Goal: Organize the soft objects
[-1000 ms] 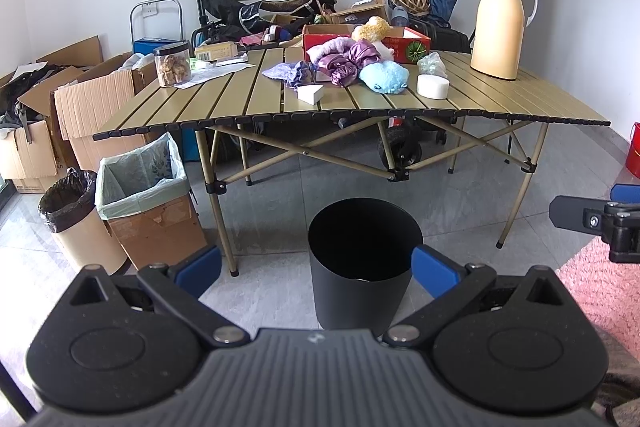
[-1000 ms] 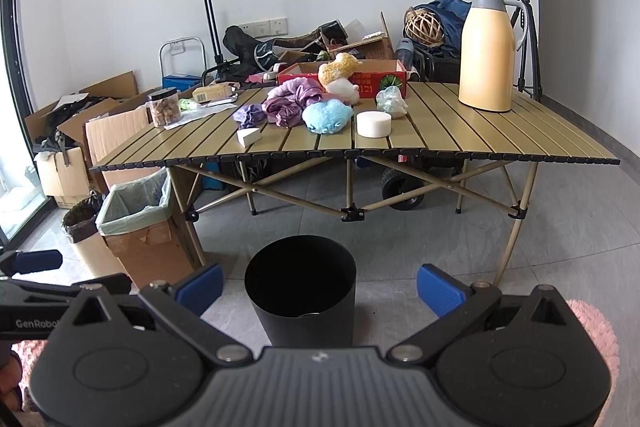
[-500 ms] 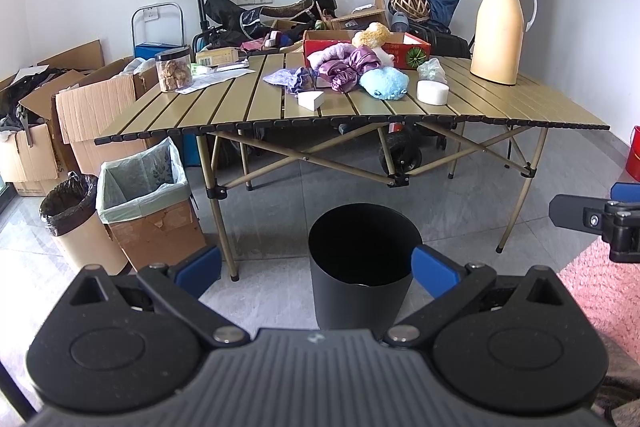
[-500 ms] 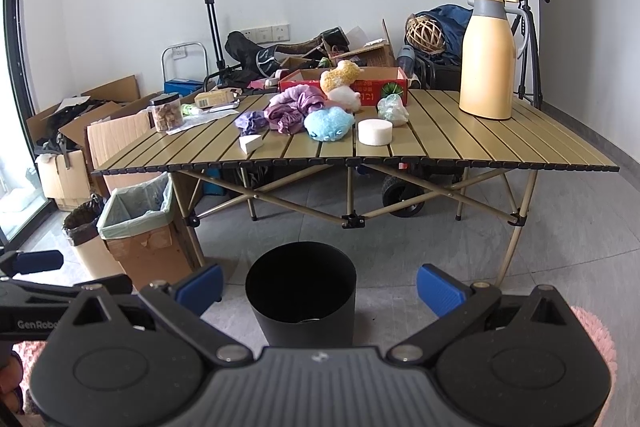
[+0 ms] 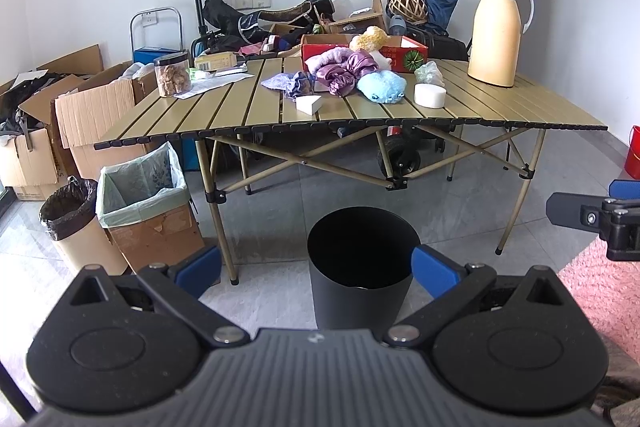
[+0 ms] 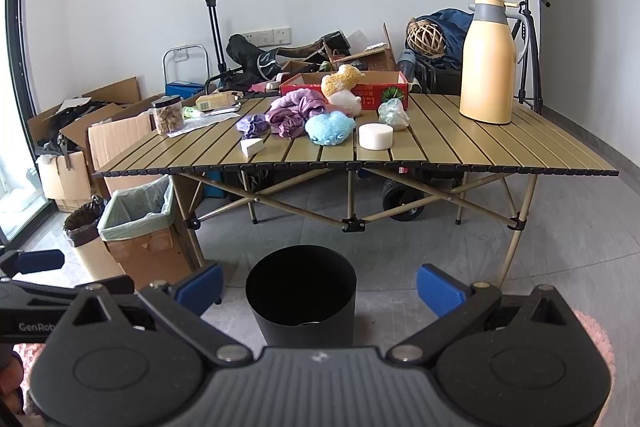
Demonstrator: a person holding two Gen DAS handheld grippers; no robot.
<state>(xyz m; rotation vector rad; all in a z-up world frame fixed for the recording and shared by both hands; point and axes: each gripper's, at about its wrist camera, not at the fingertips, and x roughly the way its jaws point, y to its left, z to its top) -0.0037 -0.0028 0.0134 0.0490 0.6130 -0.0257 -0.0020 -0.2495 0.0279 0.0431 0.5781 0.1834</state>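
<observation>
left gripper (image 5: 316, 269): black ribbed body, round discs, silver screws, blue fingers (image 5: 434, 269) | right gripper (image 6: 320, 283): same build, blue fingers (image 6: 440, 290)

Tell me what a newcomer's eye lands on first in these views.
A tall cream thermos jug stands at the right end of the slatted folding table. Mid-table lies a heap of soft things, the blue plush toy brightest. A black bin stands open on the floor in front.
</observation>
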